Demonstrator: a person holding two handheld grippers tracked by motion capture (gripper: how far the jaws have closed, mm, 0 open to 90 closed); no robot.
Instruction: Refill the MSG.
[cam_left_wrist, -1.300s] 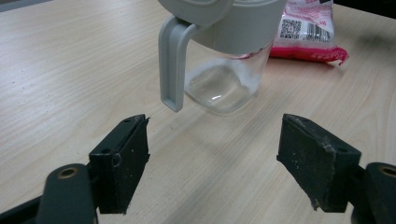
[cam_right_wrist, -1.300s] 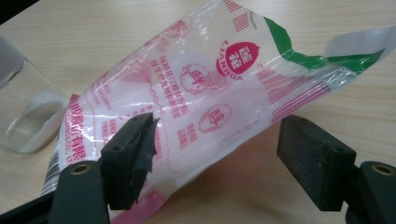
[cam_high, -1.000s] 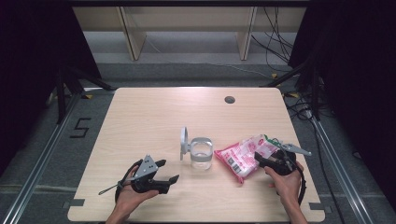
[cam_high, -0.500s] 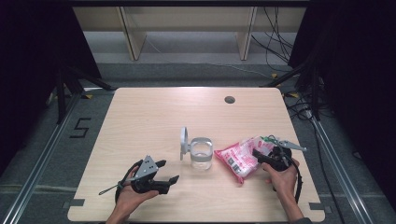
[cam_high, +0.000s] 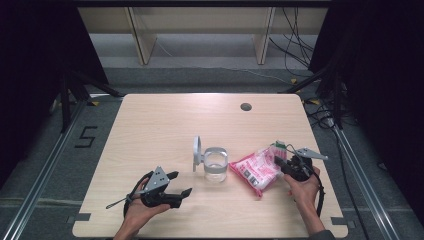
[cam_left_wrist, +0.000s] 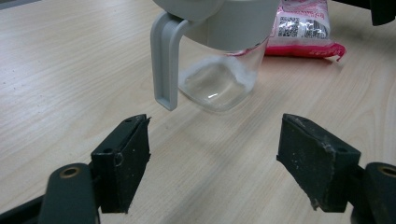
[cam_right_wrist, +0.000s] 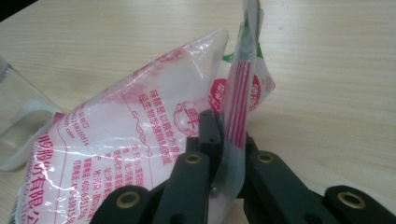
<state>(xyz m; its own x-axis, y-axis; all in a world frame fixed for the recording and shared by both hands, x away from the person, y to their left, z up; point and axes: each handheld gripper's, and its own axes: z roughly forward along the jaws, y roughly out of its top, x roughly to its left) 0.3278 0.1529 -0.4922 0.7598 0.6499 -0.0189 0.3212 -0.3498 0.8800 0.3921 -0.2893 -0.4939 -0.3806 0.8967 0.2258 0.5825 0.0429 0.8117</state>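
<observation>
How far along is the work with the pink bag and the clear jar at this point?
Done: the right tongs have just closed on the sealed top edge of the pink bag, which lies on the table. In hand: that grip. The left tongs wait open, facing the clear jar, whose lid is flipped up. Left: the bag looks unopened and the jar empty.

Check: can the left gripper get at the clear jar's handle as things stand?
Probably yes. The left gripper is open, and bare table lies between it and the jar's handle. The right gripper is off at the pink bag.
</observation>
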